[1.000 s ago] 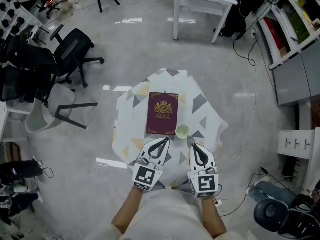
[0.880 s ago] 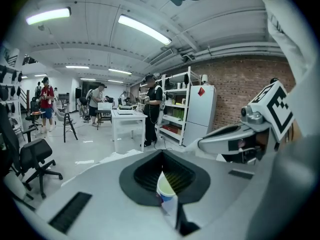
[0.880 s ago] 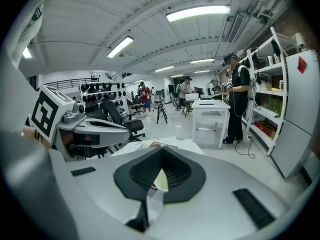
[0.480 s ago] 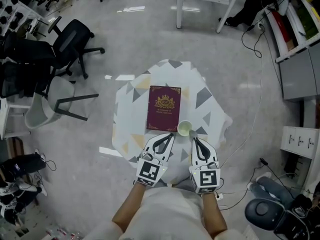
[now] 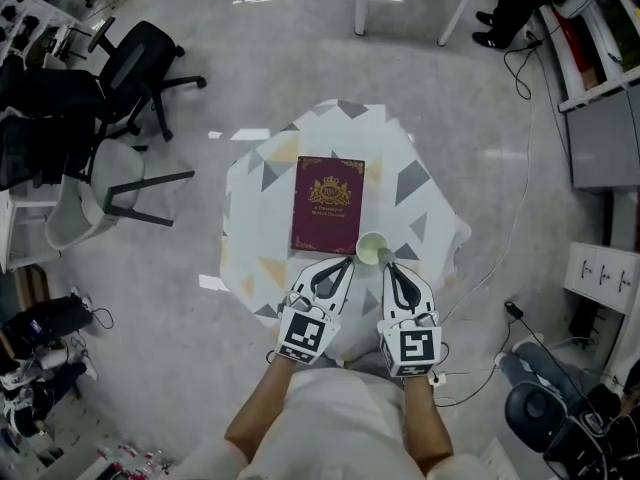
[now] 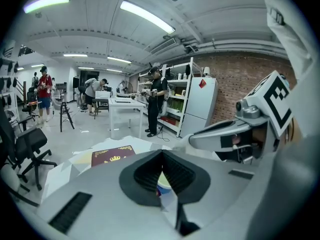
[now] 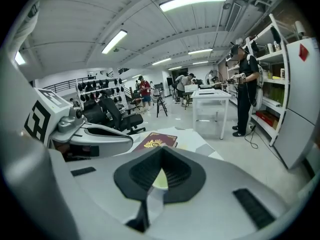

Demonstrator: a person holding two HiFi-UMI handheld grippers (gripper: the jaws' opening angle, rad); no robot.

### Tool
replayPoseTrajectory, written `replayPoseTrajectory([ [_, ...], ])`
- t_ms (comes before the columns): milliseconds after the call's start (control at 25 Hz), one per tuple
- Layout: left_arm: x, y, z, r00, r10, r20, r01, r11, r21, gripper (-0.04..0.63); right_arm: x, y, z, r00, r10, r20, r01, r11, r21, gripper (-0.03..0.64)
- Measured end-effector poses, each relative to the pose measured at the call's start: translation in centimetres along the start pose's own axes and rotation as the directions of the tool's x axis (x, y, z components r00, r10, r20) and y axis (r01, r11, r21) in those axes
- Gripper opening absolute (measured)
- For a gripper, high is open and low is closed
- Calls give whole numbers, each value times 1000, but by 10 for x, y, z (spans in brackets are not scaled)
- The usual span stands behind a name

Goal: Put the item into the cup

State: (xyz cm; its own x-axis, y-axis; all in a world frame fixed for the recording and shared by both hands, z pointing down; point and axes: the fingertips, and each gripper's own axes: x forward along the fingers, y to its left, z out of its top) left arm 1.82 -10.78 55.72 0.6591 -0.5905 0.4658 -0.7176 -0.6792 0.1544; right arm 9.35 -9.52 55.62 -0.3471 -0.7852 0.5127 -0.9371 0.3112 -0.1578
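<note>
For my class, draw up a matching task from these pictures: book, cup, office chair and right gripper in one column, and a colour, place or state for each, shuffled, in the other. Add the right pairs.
Things
1. book
2. cup
3. office chair
4. right gripper

Descriptions
A. black, standing away from the table
B. jaws together, tip close by the cup
C. maroon, lying flat on the table
D. pale, at the book's near right corner

Pairs: 1-C, 2-D, 3-A, 4-B
</note>
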Motion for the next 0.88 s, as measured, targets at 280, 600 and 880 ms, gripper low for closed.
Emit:
replayPoseTrajectory([
  [280, 8, 1, -12, 1000, -6, -19, 6, 1000, -14, 12, 11, 0, -12, 1000, 10, -27, -9, 1000, 10, 6],
  [600, 18, 1, -21, 999, -18, -40, 17, 1000, -21, 12, 23, 0, -25, 998, 25, -55, -24, 1000, 19, 6],
  [880, 25, 1, -29, 998, -26, -55, 24, 999, -32, 12, 35, -1, -37, 995, 47, -93, -46, 999, 9, 6],
])
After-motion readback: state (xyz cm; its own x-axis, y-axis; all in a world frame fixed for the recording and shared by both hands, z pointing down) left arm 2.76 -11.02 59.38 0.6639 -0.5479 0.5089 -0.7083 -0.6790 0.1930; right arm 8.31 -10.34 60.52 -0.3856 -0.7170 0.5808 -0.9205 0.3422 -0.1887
